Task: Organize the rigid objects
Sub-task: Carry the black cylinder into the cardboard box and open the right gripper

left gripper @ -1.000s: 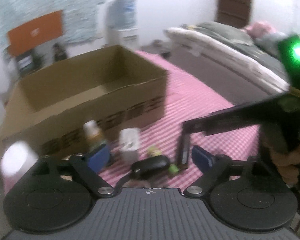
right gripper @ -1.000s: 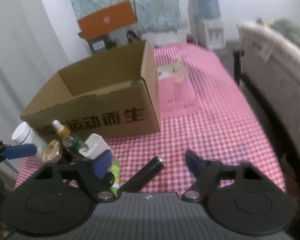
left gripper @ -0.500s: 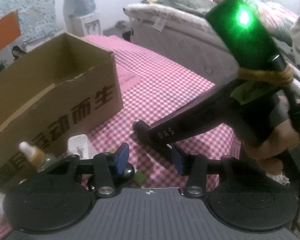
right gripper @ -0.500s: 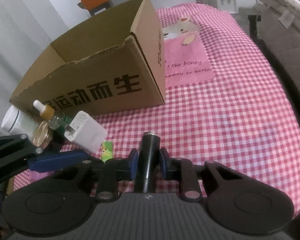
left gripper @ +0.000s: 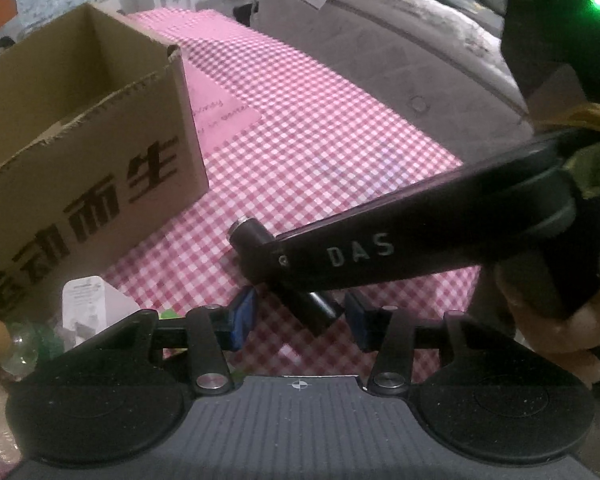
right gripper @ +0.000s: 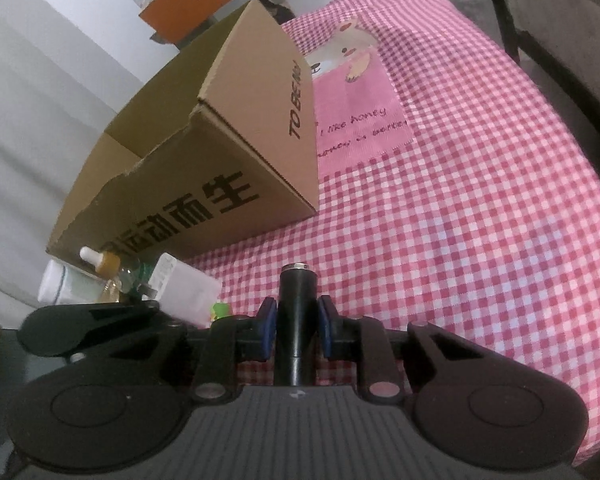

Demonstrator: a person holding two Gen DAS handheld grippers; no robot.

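A: Quick one. The thing in play is the black metal cylinder with a silver end cap, flashlight-like. It lies low over the pink-and-white checked tablecloth, in front of the open brown cardboard box with black printed characters.

B: How will it handle?

A: I'd judge it stiff and fairly light, with a smooth round barrel, so it could roll or slide in the pads. Mid-barrel is the place to take hold.

B: Who has it?

A: The right gripper is clamped on it, blue pads pressing both sides of the barrel, cap pointing forward toward the box. It pitches down at the table.

B: And the left gripper?

A: Its jaws stand part-way apart. The cylinder's rear end sits between its blue pads, with gaps showing either side, so no grip there. It tilts steeply down, crossing under the right tool's black arm.

B: Other stuff?

A: A white plug-in charger block, a clear dropper bottle with a tan collar and a white jar sit clustered by the box's near corner.
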